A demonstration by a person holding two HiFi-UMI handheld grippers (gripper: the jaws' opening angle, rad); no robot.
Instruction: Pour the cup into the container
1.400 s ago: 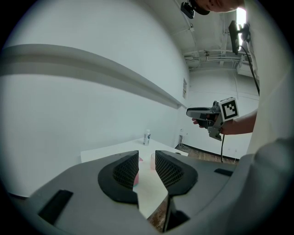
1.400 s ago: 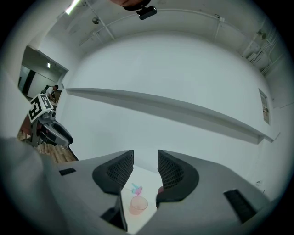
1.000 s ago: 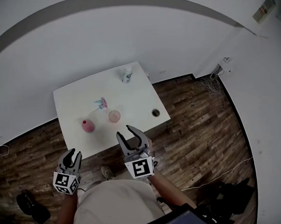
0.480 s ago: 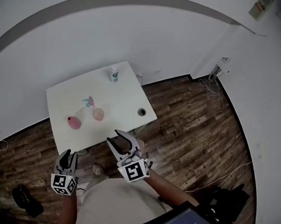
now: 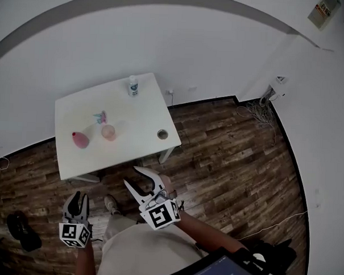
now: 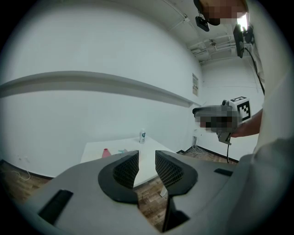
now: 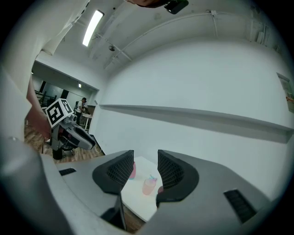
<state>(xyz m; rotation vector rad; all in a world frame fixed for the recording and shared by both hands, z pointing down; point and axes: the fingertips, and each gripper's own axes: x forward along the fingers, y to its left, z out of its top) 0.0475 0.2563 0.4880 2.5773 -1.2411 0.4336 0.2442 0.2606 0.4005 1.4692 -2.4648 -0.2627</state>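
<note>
The left gripper (image 5: 78, 199) and the right gripper (image 5: 133, 176) both hang released and empty, because the cup (image 5: 108, 132) on the table (image 5: 140, 117) stands well ahead of the 2 tools.

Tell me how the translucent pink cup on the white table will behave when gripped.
The translucent pink cup looks small, likely thin plastic, so probably light and easily squashed. It stands upright on the smooth white table, so a sideways nudge may slide or tip it. Its contents cannot be made out, so spilling is possible.
</note>
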